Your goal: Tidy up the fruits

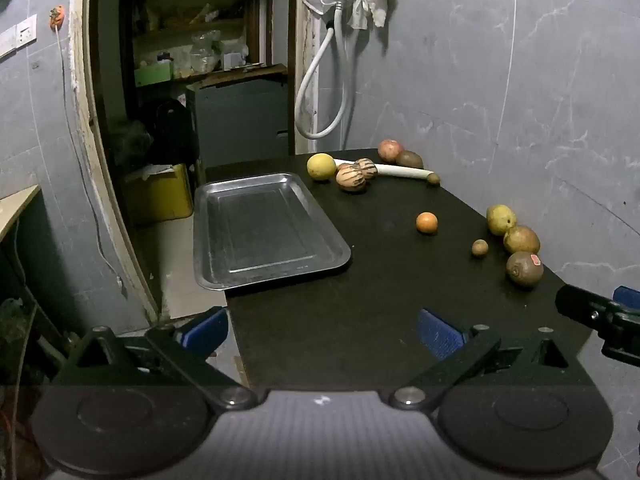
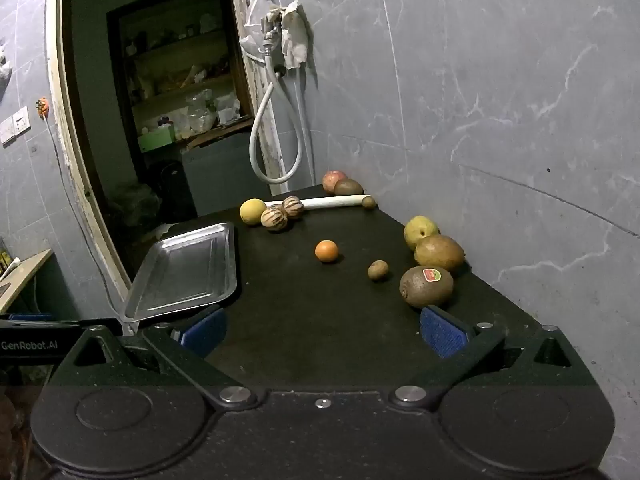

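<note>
An empty metal tray (image 1: 224, 264) (image 2: 146, 300) lies at the left edge of the black table (image 1: 360, 300) (image 2: 320, 320). Fruits are scattered over the table: a small orange (image 1: 426, 222) (image 2: 326, 250), a stickered kiwi (image 1: 524, 269) (image 2: 426, 286), a small brown fruit (image 1: 479, 247) (image 2: 377, 270), a yellow-green pear (image 1: 500, 219) (image 2: 420, 231), a mango (image 1: 521, 239) (image 2: 438, 253), a yellow round fruit (image 1: 321, 166) (image 2: 252, 211), two striped fruits (image 1: 351, 178) (image 2: 274, 218) and a red apple (image 1: 389, 149) (image 2: 334, 179). My left gripper (image 1: 322, 332) is open and empty over the near table edge. My right gripper (image 2: 322, 332) is open and empty, just short of the kiwi.
A white stalk (image 1: 404, 170) (image 2: 332, 201) lies at the back by a brown fruit (image 1: 409, 159) (image 2: 348, 187). A grey wall (image 1: 520, 100) (image 2: 500, 120) bounds the table's right side. A white hose (image 1: 320, 92) (image 2: 272, 136) hangs at the far corner. A doorway (image 1: 180, 100) opens left.
</note>
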Motion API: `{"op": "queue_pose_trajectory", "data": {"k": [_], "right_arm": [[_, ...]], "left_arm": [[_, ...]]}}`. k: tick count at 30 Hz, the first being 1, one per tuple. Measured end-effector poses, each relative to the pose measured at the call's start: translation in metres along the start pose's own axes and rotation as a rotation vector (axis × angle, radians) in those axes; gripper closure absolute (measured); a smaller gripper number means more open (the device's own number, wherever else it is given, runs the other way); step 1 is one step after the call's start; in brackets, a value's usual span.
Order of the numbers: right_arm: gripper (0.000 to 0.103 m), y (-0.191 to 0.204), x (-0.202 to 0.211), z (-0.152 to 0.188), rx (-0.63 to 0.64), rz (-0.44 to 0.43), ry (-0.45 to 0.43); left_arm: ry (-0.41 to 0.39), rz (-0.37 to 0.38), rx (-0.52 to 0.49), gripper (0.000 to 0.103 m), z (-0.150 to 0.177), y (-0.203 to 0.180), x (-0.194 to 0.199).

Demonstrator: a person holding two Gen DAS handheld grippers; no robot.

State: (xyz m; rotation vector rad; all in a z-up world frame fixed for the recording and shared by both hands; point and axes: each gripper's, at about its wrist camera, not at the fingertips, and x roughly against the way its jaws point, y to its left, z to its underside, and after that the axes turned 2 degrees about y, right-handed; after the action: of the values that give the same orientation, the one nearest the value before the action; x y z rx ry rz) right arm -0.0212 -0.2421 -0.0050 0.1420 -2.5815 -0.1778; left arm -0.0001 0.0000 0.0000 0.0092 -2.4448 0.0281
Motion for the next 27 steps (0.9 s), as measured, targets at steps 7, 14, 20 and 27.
{"op": "queue_pose_trajectory", "data": {"k": [7,14,20,27], "right_arm": [[0.0,-0.0009,-0.0014,0.0,-0.002,0.002,0.0],[0.0,-0.0025,-0.003,-0.0005,-0.004,-0.001,0.006],[0.0,-0.0025,-0.0029,-0.0007,-0.005,-0.001,0.008],[0.0,-0.0036,-0.0043,0.0002,-0.007,-0.001,0.01]], "left_arm": [[0.004,-0.002,0.0,0.001,0.0,0.0002,0.0001],[0.008,-0.001,0.0,0.001,0.0005,-0.0003,0.0005],[0.011,0.003,0.0,0.001,0.0036,0.0013,-0.002],[0.015,0.001,0.003,0.001,0.0043,0.003,-0.0005]]}}
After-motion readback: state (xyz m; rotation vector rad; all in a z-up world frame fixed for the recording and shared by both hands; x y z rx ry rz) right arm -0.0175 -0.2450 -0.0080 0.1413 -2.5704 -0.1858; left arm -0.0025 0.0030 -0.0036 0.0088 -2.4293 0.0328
